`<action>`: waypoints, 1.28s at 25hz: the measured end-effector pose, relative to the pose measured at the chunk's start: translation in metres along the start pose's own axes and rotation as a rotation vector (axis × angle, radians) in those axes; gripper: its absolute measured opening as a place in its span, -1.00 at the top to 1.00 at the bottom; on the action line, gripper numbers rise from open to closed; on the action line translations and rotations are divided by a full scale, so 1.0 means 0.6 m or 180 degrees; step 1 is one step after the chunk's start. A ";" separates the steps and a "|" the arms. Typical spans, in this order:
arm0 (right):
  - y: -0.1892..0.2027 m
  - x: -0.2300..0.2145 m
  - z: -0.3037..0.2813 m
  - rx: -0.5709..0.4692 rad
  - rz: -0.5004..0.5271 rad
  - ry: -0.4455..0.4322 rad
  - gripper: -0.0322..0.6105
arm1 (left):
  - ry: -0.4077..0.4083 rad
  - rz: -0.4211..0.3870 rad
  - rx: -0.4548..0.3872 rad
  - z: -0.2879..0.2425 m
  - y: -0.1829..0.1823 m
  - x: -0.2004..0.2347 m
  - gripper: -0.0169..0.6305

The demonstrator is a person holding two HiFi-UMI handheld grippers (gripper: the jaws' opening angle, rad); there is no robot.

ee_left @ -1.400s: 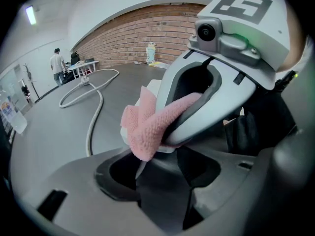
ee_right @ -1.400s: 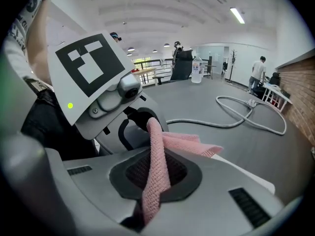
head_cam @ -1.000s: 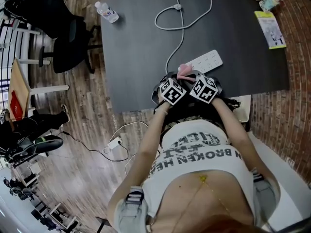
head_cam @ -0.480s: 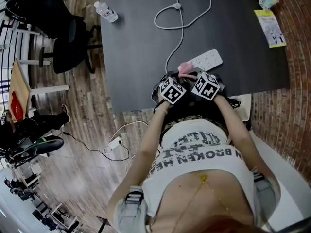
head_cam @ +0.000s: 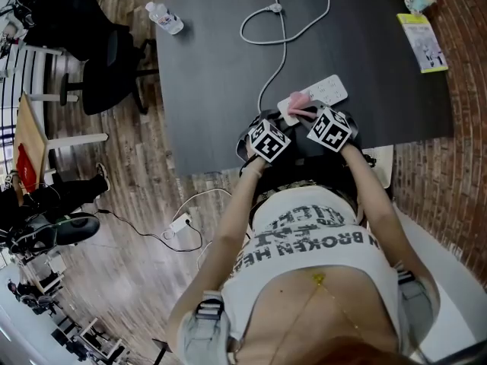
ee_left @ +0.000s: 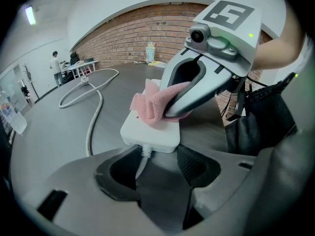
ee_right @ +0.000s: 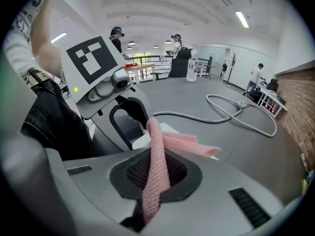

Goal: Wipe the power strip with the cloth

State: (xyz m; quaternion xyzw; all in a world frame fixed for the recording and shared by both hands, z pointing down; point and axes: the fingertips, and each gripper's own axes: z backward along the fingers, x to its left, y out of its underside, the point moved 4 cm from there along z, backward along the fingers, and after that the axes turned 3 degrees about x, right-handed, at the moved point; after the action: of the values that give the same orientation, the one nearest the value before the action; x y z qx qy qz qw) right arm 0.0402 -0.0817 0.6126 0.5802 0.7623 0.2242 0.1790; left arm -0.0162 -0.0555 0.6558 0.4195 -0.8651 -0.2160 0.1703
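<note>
Right gripper view: right tongs (ee_right: pixel 152 191) pinch cloth (ee_right: pixel 183 142) on power strip (ee_left: pixel 150 132).

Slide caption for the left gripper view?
Right gripper holds pink cloth on white power strip; left gripper jaws stand apart around its cable.

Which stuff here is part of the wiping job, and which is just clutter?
In the job: power strip, pink cloth, right tongs gripping the cloth, left tongs open at the strip's cord end.
Lying about: water bottle, leaflet, office chair.

Left tool (ee_left: pixel 156 163) jaws apart, right tool (ee_right: pixel 156 173) clamped on cloth (ee_right: pixel 183 142), forearms close together
</note>
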 end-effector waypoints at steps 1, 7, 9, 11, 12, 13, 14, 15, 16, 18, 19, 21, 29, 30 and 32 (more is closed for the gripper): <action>0.002 -0.002 0.001 -0.0001 -0.0010 0.0010 0.85 | 0.0000 -0.0002 0.0001 0.000 0.000 0.000 0.22; 0.014 -0.015 0.007 -0.0005 -0.0096 0.0066 0.85 | -0.0004 0.0000 0.0010 -0.003 0.001 0.001 0.22; 0.018 -0.018 0.009 -0.0009 -0.0111 0.0080 0.85 | -0.0005 0.0001 0.0011 -0.003 0.001 0.000 0.22; 0.020 -0.021 0.011 -0.0010 -0.0119 0.0105 0.85 | -0.0003 0.0001 0.0010 -0.003 0.000 -0.001 0.22; 0.021 -0.022 0.012 -0.0009 -0.0126 0.0115 0.85 | -0.0003 0.0001 0.0009 -0.002 0.001 -0.001 0.22; 0.022 -0.023 0.013 -0.0006 -0.0134 0.0122 0.85 | -0.0001 0.0001 0.0009 -0.002 0.001 -0.001 0.22; 0.023 -0.024 0.013 -0.0002 -0.0139 0.0128 0.85 | 0.0000 0.0002 0.0008 -0.002 0.002 -0.001 0.22; 0.024 -0.026 0.014 0.0005 -0.0145 0.0136 0.85 | 0.0001 0.0002 0.0008 -0.001 0.002 0.000 0.22; 0.027 -0.029 0.015 0.0013 -0.0153 0.0146 0.85 | 0.0001 0.0002 0.0007 -0.001 0.001 0.000 0.22; 0.034 -0.035 0.019 0.0031 -0.0185 0.0185 0.85 | 0.0001 0.0001 0.0007 -0.002 0.002 0.000 0.22; 0.037 -0.040 0.021 0.0039 -0.0205 0.0215 0.85 | 0.0002 -0.0001 0.0006 -0.001 0.002 0.000 0.22; 0.046 -0.051 0.027 0.0067 -0.0244 0.0281 0.85 | 0.0017 -0.0003 -0.0002 0.000 0.001 -0.001 0.22; 0.086 -0.090 0.049 0.0094 -0.0454 0.0484 0.85 | -0.0031 -0.0013 -0.0040 -0.003 -0.002 0.001 0.22; 0.088 -0.092 0.051 0.0093 -0.0477 0.0499 0.85 | -0.0031 -0.0012 -0.0041 -0.002 -0.001 0.001 0.22; 0.091 -0.096 0.054 0.0088 -0.0519 0.0528 0.85 | -0.0029 -0.0007 -0.0037 -0.001 0.000 0.001 0.22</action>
State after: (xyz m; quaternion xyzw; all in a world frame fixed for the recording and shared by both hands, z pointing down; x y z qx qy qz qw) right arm 0.1167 -0.1205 0.6164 0.4982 0.8221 0.2456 0.1249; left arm -0.0165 -0.0562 0.6564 0.4184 -0.8641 -0.2231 0.1686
